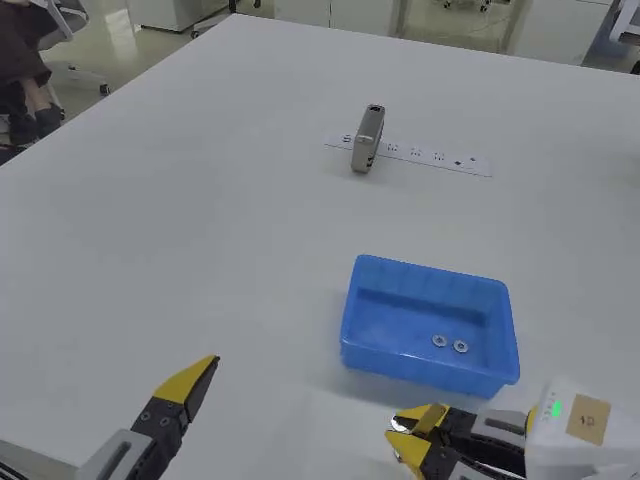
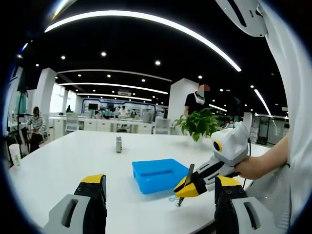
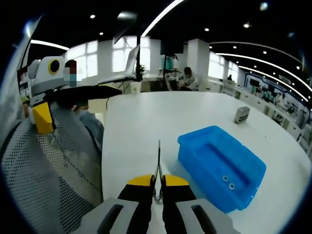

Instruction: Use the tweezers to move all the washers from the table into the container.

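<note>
Washers, two of them, lie side by side on the floor of the blue container, near its front wall. The right hand-held gripper is pinched tight on the tweezers, whose long axis runs straight out along its jaws, tips angled down toward the bench just short of that wall. At the tips the head view shows a small grey ring, probably another washer, though it is too small to be sure or to tell whether it is gripped. From the tweezers the container lies ahead and to the right, so the right side is far nearer. The left hand-held gripper hangs wide open and empty, well off to the left.
</note>
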Demonstrator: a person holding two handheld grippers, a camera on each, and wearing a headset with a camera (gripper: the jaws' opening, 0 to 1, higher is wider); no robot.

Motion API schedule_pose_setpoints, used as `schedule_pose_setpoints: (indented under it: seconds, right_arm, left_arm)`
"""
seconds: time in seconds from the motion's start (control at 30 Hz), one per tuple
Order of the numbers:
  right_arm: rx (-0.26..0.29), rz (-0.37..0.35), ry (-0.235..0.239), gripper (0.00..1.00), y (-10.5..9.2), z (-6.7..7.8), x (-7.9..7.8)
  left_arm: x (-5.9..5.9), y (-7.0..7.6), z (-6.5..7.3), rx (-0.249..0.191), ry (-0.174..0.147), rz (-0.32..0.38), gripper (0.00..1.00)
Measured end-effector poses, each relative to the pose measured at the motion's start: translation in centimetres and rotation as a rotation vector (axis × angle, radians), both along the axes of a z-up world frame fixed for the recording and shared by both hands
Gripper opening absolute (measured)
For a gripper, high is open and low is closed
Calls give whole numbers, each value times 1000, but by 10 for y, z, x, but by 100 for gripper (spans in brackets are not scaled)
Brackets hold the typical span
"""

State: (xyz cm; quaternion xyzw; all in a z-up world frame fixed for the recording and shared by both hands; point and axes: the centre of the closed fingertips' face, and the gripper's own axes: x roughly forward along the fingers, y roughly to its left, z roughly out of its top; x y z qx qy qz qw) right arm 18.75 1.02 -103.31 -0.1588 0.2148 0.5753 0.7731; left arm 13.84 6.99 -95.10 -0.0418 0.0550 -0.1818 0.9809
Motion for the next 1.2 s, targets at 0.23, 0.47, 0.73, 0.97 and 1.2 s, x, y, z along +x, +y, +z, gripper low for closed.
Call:
schedule_pose_setpoints:
  seconds: [0.23,0.47,0.73,0.97,1.2]
  right_arm:
    - [25,-17,0,2,-3,13,2]
    - [32,-23,-9,2,-4,25,3]
    - [65,-35,-19,2,-3,45,10]
    - [83,-41,-26,3,-2,58,18]
    - [107,-63,-21,3,-2,65,30]
  left_arm:
    - [0,0,0,0,1,0,93]
    - [0,0,0,0,2,-1,93]
    - [1,-1,1,0,2,0,93]
    - [1,-1,1,0,2,0,94]
    - [0,0,1,0,2,0,94]
